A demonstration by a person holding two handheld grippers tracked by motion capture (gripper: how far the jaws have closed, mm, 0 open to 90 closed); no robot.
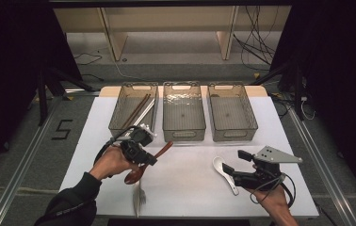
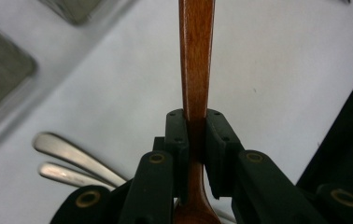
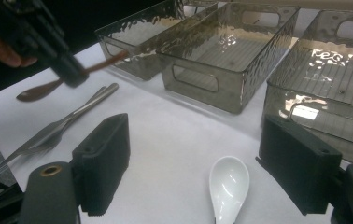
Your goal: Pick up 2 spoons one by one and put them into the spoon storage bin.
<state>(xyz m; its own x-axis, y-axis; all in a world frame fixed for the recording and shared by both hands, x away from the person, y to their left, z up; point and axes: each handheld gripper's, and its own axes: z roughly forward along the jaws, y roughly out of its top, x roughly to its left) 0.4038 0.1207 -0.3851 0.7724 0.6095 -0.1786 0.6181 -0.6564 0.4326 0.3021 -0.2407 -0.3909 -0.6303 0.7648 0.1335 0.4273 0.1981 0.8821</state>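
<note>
While one wooden spoon (image 1: 144,165) hangs gripped, three bins (image 1: 184,134)

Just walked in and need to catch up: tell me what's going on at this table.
A person is sorting cutlery into three clear bins. The left gripper is shut on a wooden spoon, lifted off the white table. The right gripper hangs open over a white ceramic spoon that lies on the table. Two metal forks lie near the left hand. The left bin already holds chopsticks.
</note>
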